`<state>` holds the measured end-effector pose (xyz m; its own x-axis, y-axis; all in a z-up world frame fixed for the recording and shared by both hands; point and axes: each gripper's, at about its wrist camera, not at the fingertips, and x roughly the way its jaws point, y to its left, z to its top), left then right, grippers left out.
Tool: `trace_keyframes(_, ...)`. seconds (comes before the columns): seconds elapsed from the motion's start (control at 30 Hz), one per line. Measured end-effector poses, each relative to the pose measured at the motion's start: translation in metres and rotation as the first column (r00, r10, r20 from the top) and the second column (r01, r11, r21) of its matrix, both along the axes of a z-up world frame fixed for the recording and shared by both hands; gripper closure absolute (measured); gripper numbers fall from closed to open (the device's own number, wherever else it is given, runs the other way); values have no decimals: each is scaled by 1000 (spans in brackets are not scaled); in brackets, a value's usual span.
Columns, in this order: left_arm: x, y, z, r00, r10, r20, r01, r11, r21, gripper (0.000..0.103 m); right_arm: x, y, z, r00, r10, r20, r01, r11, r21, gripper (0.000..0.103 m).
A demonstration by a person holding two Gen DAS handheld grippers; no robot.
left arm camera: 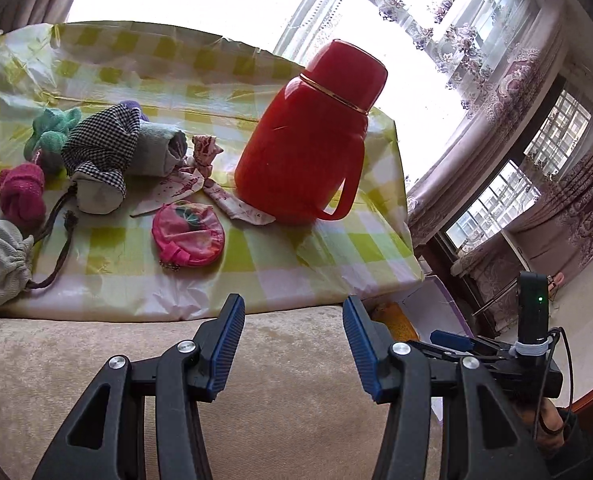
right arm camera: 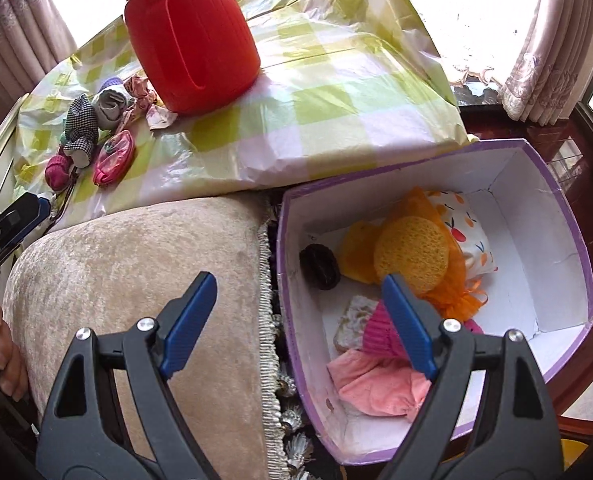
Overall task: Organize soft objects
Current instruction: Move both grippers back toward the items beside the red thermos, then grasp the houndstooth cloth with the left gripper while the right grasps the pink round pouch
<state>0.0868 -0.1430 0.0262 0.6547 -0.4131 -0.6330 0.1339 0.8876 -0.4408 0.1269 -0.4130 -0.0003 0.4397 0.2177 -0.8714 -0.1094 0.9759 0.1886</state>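
Soft toys (left arm camera: 96,160) lay beside a red flask (left arm camera: 308,140); left gripper (left arm camera: 292,344) and right gripper (right arm camera: 296,320) were both released, empty.

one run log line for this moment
left gripper: open, empty | right gripper: open, empty | box: partly filled | pink pouch: on table

Probably home: curtains (left arm camera: 508,92), upholstered seat (right arm camera: 136,264)

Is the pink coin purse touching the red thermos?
Apart. The left wrist view shows checked tablecloth between the pink coin purse and the red thermos.
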Motion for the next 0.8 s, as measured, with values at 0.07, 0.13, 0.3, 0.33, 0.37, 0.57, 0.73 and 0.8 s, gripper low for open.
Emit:
trace_keyframes(0.07, -2, 13, -1, 999, 34, -3, -34, 999, -3, 51, 5, 14, 3, 999, 31, 8, -31, 999, 6, 17)
trace_keyframes(0.13, -5, 24, -2, 998, 64, -2, -64, 998, -4, 51, 10, 28, 6, 998, 63, 20, -63, 998, 11, 17)
trace_keyframes(0.3, -10, 52, -4, 991, 133, -4, -133, 991, -6, 51, 24, 66, 13, 990, 129, 51, -130, 991, 25, 16)
trace_keyframes(0.33, -11, 58, -5, 989, 147, -4, -147, 989, -4, 51, 27, 73, 14, 989, 139, 55, -141, 990, 24, 16)
trace_keyframes(0.37, -12, 63, -5, 987, 161, -3, -161, 987, -3, 51, 30, 80, 14, 987, 149, 58, -151, 988, 26, 16)
trace_keyframes(0.57, -15, 93, -7, 972, 235, -7, -235, 972, -13, 51, 44, 120, 11, 975, 211, 62, -213, 977, 18, 16)
trace_keyframes(0.73, -6, 107, -10, 965, 262, -24, -262, 965, -26, 51, 58, 146, 7, 970, 232, 66, -233, 972, 7, 16)
trace_keyframes(0.8, -1, 109, -10, 964, 266, -26, -267, 963, -27, 51, 62, 155, 7, 968, 242, 72, -243, 970, 2, 16)
